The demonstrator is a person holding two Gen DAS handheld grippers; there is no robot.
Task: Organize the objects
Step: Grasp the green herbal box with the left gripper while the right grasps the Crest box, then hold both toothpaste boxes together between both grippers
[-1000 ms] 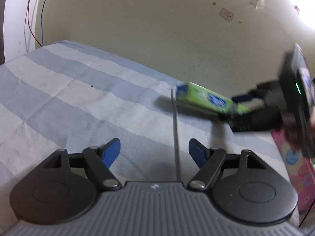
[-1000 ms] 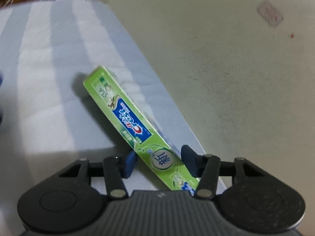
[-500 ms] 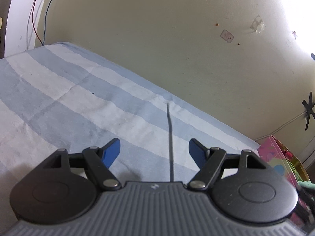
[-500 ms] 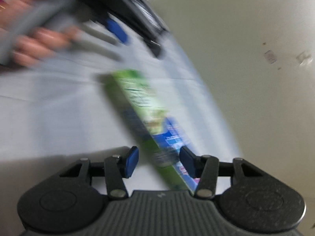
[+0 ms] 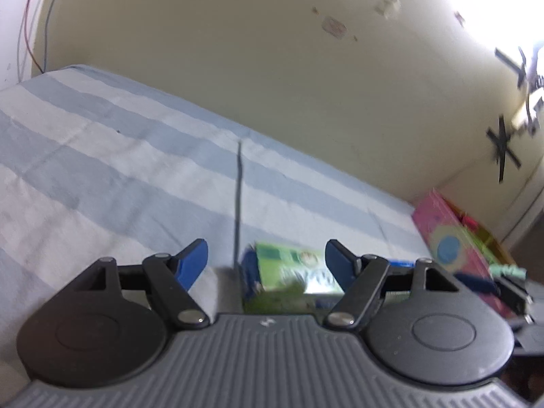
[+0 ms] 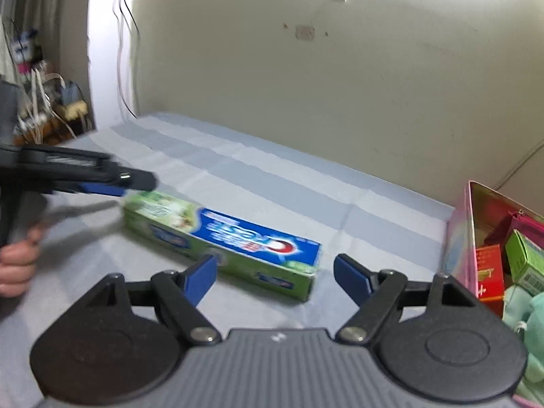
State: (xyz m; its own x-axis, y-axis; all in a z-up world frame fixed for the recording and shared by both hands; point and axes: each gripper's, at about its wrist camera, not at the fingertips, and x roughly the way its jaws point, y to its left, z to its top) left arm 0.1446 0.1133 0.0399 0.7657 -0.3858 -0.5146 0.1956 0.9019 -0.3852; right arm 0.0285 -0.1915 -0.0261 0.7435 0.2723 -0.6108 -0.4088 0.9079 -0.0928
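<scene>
Green carton: toothpaste box (image 6: 222,241), green with a blue and red logo panel, lying flat on its long side on the striped cloth (image 6: 272,183), free of both claws.
Box, left wrist view: one end of the toothpaste box (image 5: 292,275) shows blurred between the fingers of the left claw (image 5: 267,265), nearer its right finger; contact cannot be told.
Left claw: jaws spread wide, gripping nothing; in the right wrist view the left claw (image 6: 112,183) hovers just over the box's far end, with the person's hand (image 6: 17,265) at the frame edge.
Right claw: right claw (image 6: 275,273) also spread wide and holding nothing, the box's near end lying just ahead, between its blue fingers (image 6: 200,277).
Striped cloth: blue and white bands, running back to a cream wall (image 6: 340,85).
Pink box (image 6: 465,231): open, at the cloth's right edge, holding small red and green cartons; well apart from the toothpaste box.
</scene>
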